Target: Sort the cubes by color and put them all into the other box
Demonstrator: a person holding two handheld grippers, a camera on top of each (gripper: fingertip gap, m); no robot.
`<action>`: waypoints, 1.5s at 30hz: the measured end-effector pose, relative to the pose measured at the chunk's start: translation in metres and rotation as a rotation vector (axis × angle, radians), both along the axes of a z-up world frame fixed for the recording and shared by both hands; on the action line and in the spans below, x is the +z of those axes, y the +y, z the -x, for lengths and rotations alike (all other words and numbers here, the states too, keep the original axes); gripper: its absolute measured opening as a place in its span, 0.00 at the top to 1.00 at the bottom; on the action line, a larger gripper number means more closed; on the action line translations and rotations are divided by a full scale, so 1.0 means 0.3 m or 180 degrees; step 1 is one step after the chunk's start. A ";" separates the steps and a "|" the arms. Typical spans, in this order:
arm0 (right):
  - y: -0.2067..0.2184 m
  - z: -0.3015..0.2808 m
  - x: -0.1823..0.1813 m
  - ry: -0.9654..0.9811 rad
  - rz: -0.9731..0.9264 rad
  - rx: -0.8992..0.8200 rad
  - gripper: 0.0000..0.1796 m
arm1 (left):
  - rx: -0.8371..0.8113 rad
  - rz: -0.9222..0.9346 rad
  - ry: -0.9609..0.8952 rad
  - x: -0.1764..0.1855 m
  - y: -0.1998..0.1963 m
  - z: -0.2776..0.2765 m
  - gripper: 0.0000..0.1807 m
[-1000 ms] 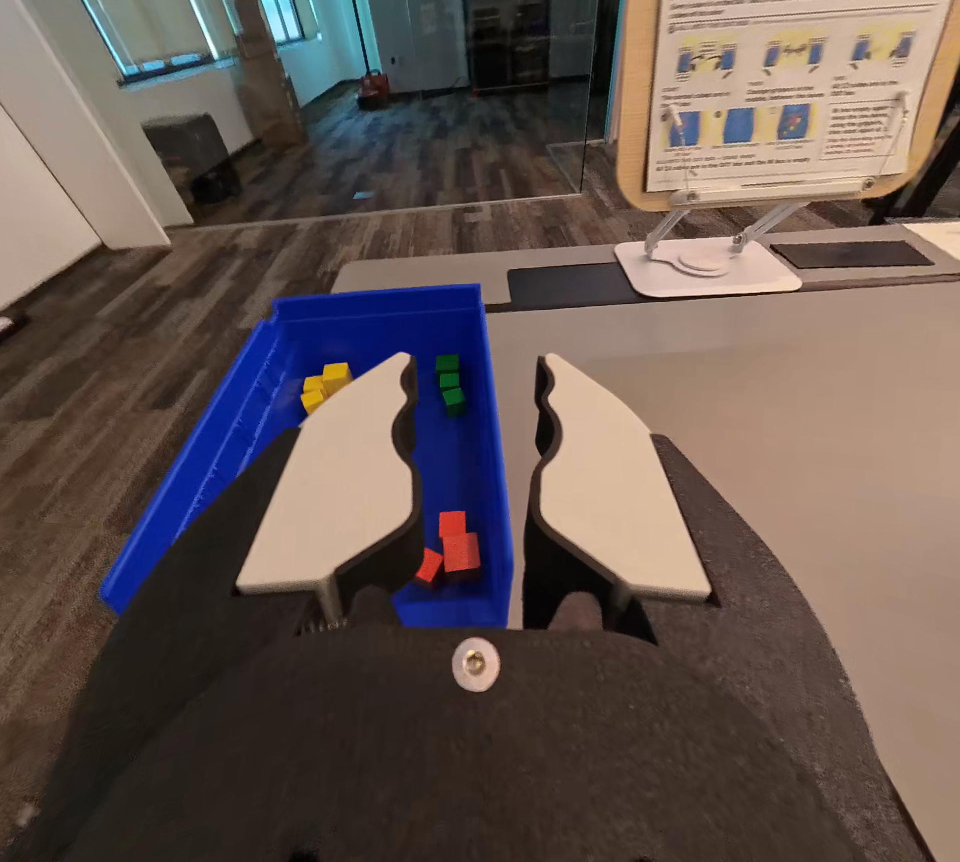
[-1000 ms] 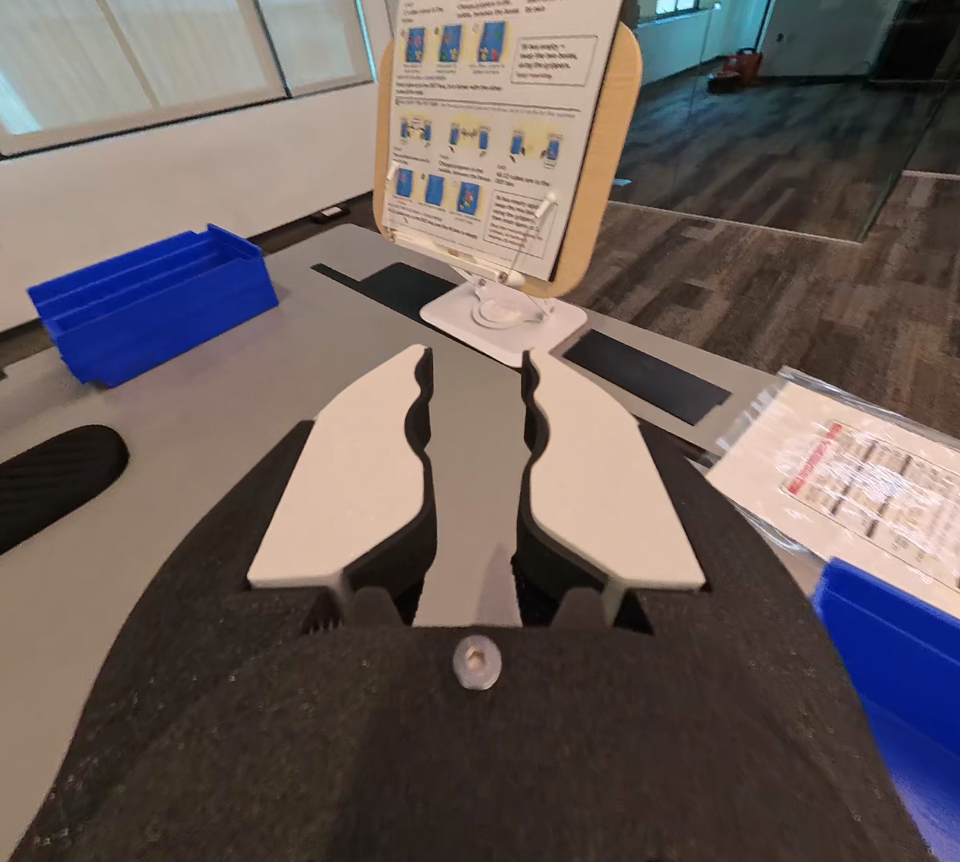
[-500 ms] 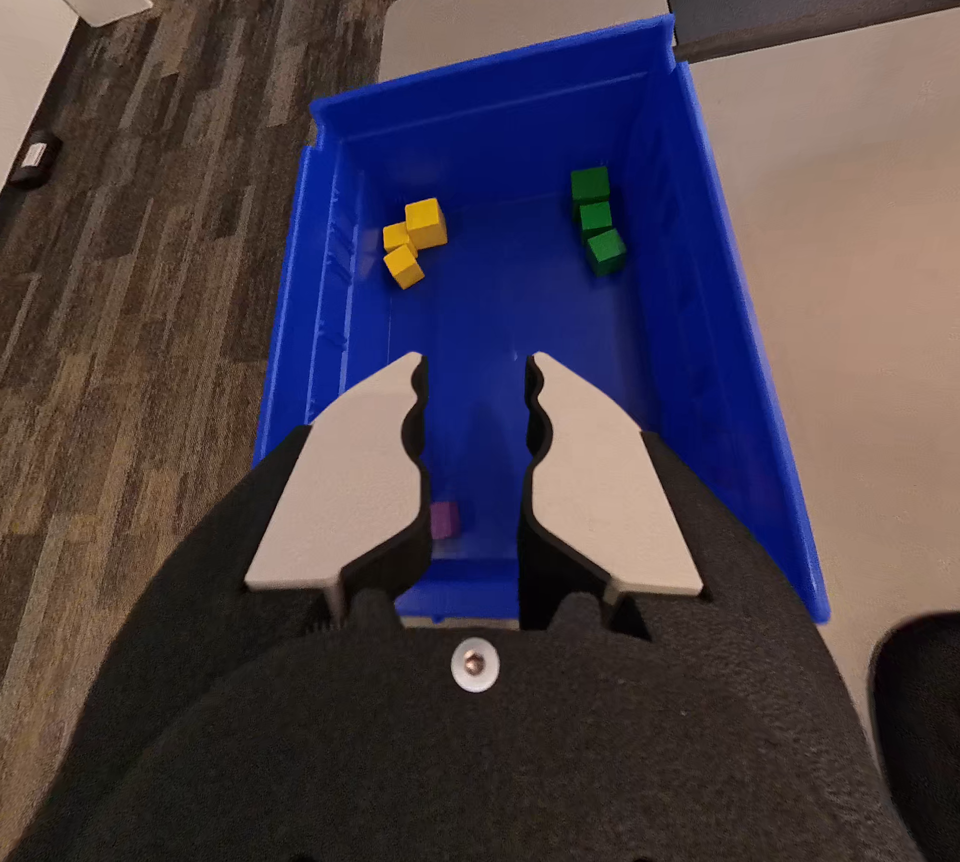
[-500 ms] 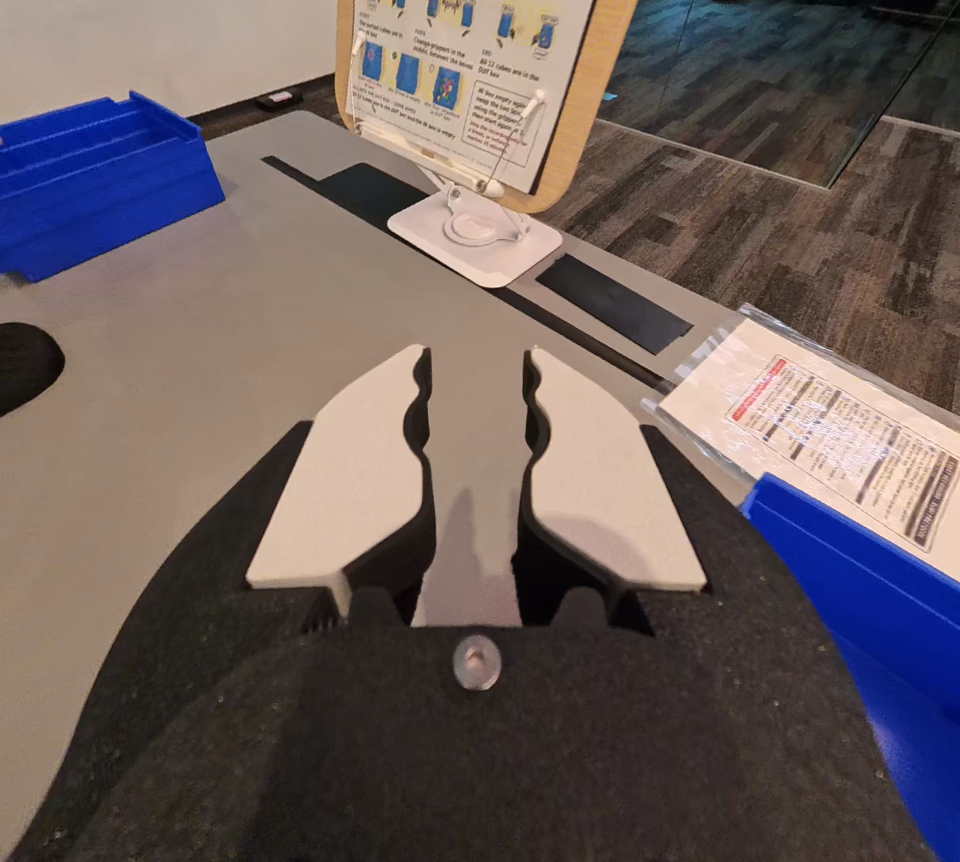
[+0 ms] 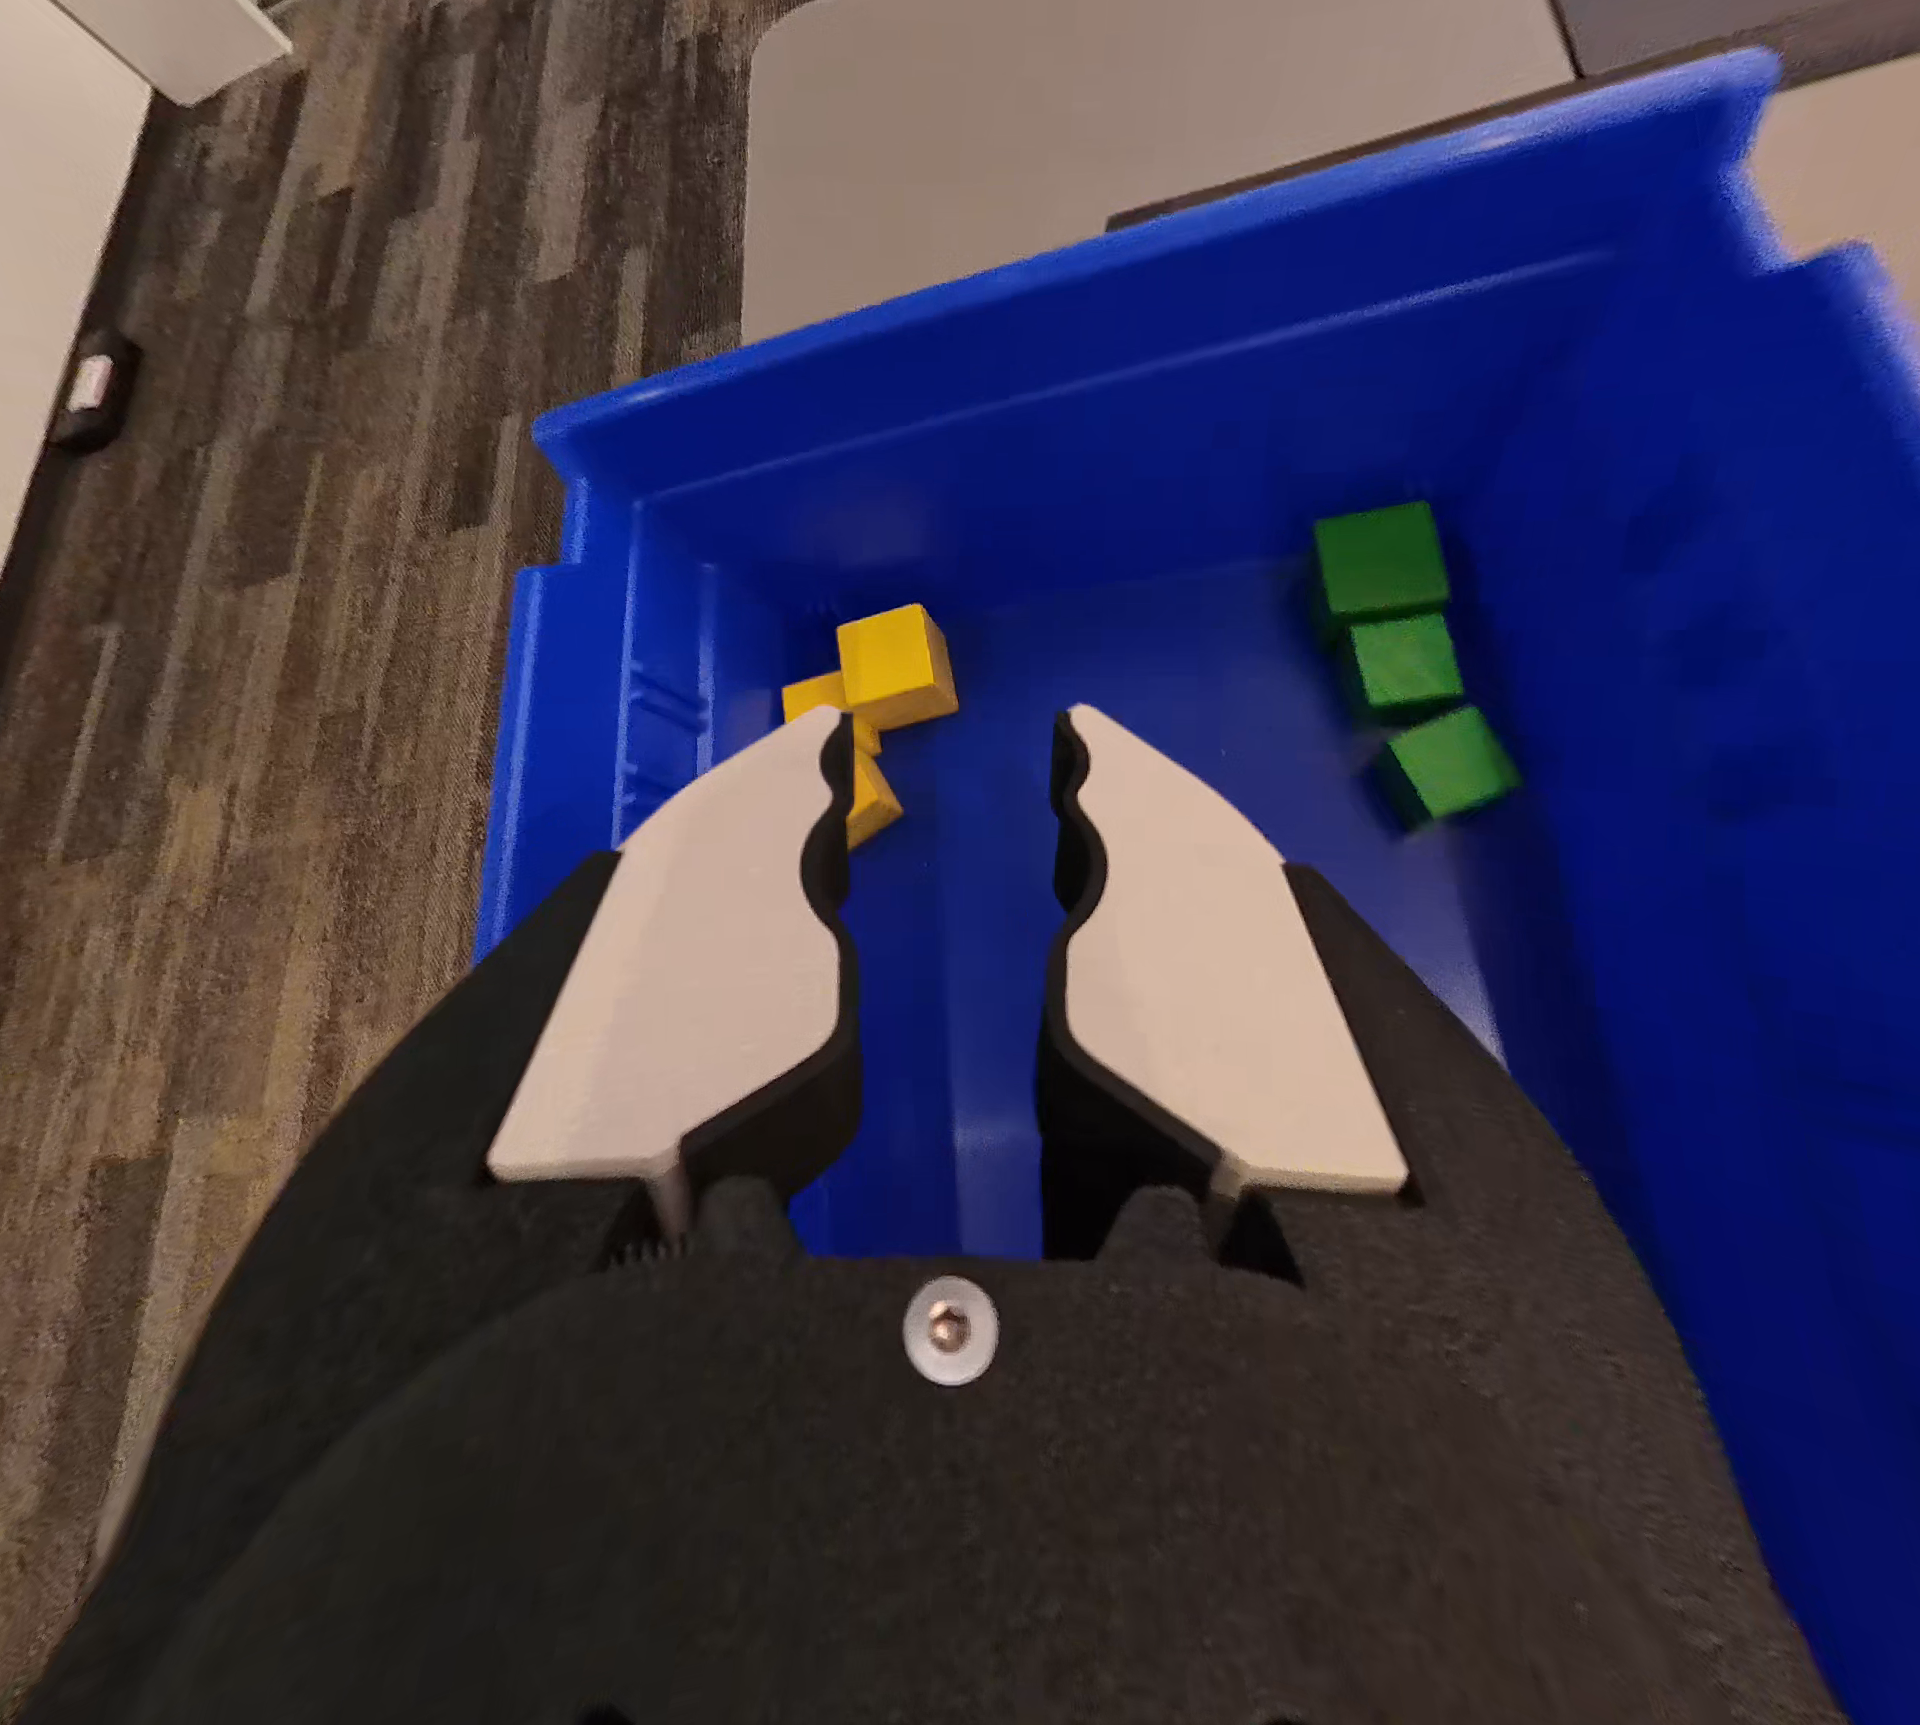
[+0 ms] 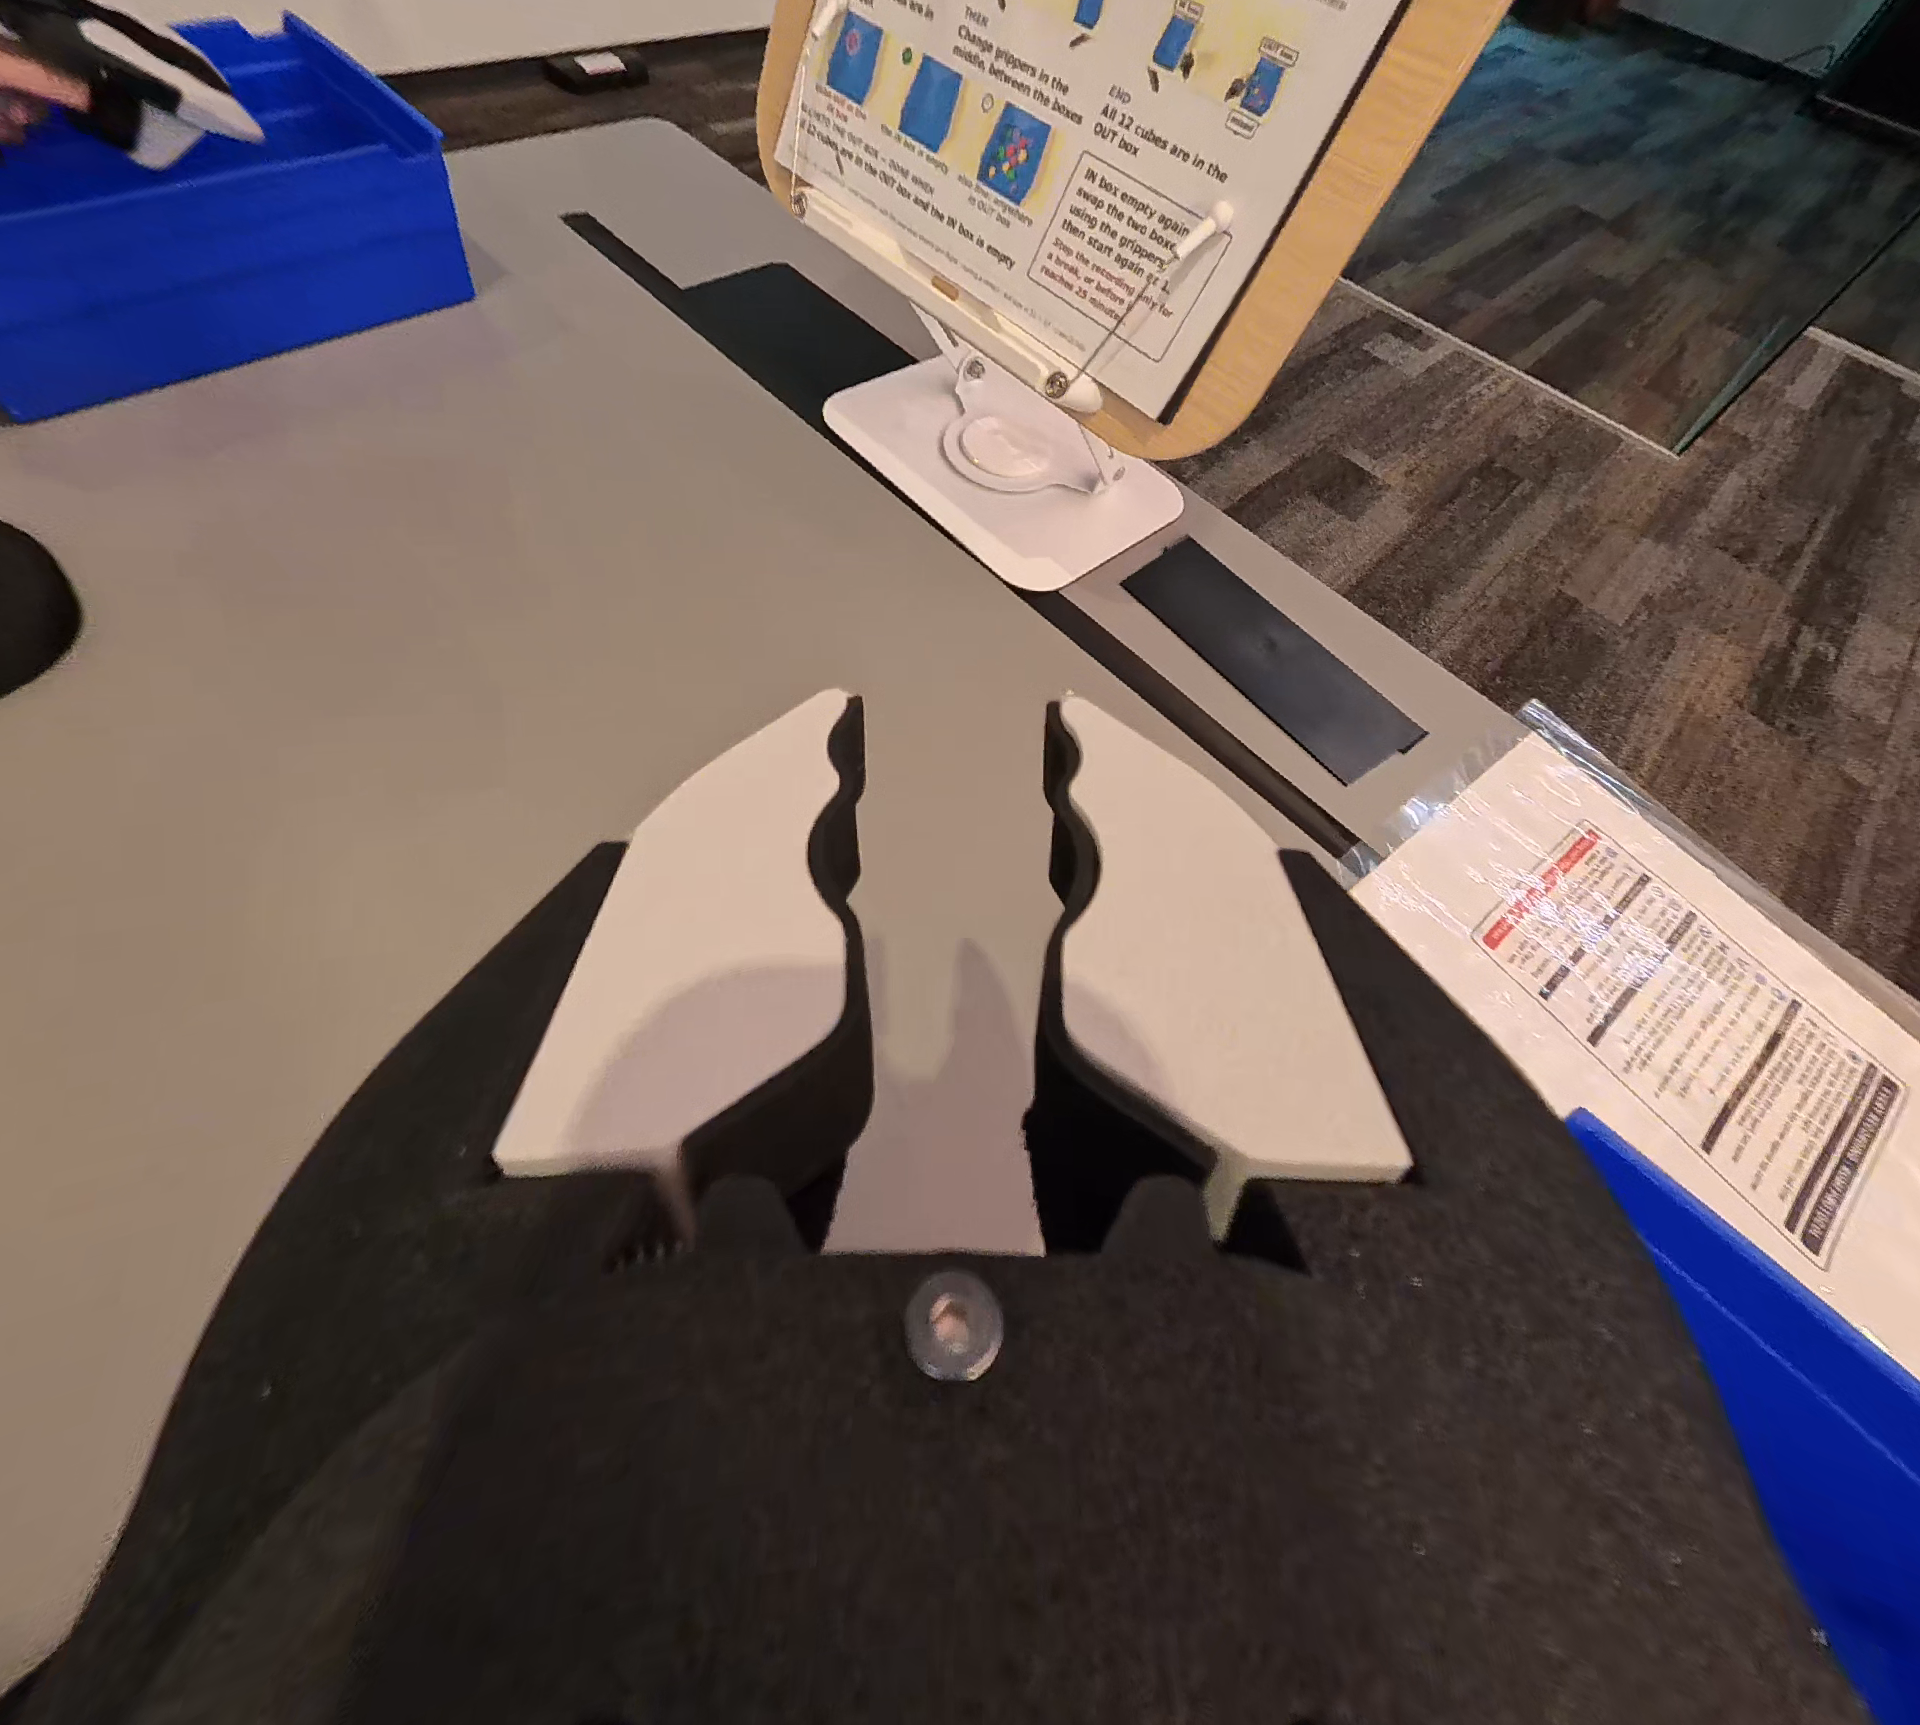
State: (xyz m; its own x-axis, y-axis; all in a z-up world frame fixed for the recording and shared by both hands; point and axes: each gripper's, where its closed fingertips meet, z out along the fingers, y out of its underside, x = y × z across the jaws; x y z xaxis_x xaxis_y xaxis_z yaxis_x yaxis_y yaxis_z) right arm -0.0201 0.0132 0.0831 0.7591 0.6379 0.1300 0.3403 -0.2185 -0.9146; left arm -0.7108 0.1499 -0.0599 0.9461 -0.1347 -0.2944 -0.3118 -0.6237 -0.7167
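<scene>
In the left wrist view, my left gripper [image 5: 945, 719] is open and empty, reaching down into a blue box [image 5: 1143, 345]. A cluster of yellow cubes [image 5: 894, 662] lies just past my left fingertip. Three green cubes [image 5: 1397, 667] lie in a row at the far right of the box. In the right wrist view, my right gripper [image 6: 954, 704] is open and empty over the grey table [image 6: 468, 584]. The same blue box [image 6: 260, 241] shows at the far left with the left gripper [image 6: 156, 106] in it. A corner of a second blue box [image 6: 1787, 1343] shows at the lower right.
An instruction board on a white stand [image 6: 1018, 480] stands at the table's far edge. A bagged sheet of paper [image 6: 1662, 979] lies at the right by the second box. A black pad [image 6: 31, 615] sits at the left edge. Wood-pattern floor [image 5: 312, 428] lies beyond the table.
My left gripper has tilted down and moved into the box, toward the yellow and green cubes. The red and purple cubes have passed out of view. My right gripper has lowered over the table.
</scene>
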 end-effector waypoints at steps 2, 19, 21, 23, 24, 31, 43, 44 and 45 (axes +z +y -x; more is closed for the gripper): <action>0.005 -0.004 -0.011 -0.0076 0.0024 -0.0034 0.82 | 0.0119 0.0103 0.0004 -0.031 0.041 0.017 0.77; 0.064 0.005 -0.114 -0.0374 0.0354 -0.0096 0.82 | 0.0488 0.0593 0.0435 -0.213 0.151 0.106 0.80; 0.067 0.007 -0.126 -0.0412 0.0383 -0.0086 0.82 | 0.0474 0.0520 0.0500 -0.214 0.157 0.109 0.83; 0.070 0.008 -0.134 -0.0430 0.0403 -0.0080 0.82 | 0.0500 0.0479 0.0495 -0.215 0.161 0.110 0.83; 0.072 0.006 -0.138 -0.0438 0.0413 -0.0085 0.82 | 0.0510 0.0459 0.0490 -0.214 0.163 0.110 0.83; 0.077 -0.012 -0.148 -0.0402 0.0444 -0.0104 0.82 | 0.0348 0.0018 0.0292 -0.119 0.159 0.071 0.85; 0.078 0.177 -0.064 0.0005 0.0300 0.0272 0.83 | -0.1182 -0.1551 0.0255 0.366 -0.104 -0.551 0.85; 0.073 0.229 -0.049 0.0099 0.0285 0.0387 0.82 | -0.1381 -0.1615 0.0188 0.392 -0.136 -0.647 0.85; 0.066 0.288 -0.031 0.0236 0.0284 0.0521 0.82 | -0.1585 -0.1689 0.0099 0.417 -0.169 -0.744 0.85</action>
State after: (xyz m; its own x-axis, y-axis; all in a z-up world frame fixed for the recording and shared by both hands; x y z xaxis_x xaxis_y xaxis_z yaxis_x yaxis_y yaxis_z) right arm -0.1065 0.0331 0.0737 0.6497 0.7600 0.0150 0.3103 -0.2471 -0.9180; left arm -0.4875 0.0991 0.0653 0.8001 -0.3786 -0.4653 -0.4932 0.0265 -0.8695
